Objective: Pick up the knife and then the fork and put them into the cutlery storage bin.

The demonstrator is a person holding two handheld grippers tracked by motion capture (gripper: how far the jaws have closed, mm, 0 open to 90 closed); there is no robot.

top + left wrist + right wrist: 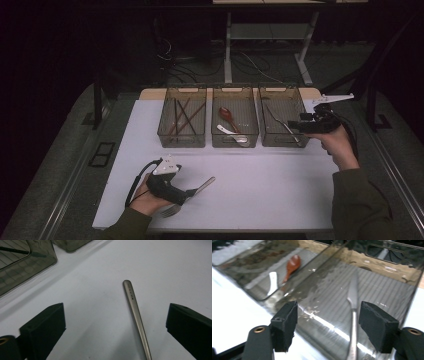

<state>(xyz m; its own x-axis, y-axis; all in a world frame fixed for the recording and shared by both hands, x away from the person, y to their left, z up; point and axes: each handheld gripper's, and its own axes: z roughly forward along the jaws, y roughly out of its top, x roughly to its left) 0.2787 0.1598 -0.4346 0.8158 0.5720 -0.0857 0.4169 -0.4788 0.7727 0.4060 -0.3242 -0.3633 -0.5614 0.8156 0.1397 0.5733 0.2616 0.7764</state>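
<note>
Cutlery sorting continues: our right gripper [328, 325], jaws apart, has let a knife [353, 302] into the right bin [280, 90], while our left gripper [115, 325], also gaping, straddles the fork [136, 312] to pinch next.

High view looks forward and down over the whole desk [260, 195]; each tool view sits close, sharing the bins [235, 122] at 12 o'clock.

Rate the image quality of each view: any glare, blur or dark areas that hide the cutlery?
High view: dim, floor and background nearly black, but the white table is evenly lit and its trays are readable. Left gripper view: sharp on the matte metal fork handle; its near jaws are soft. Right gripper view: smeared, with streaky glare on the smoky transparent plastic tray, though the metal utensil inside stays discernible.
</note>
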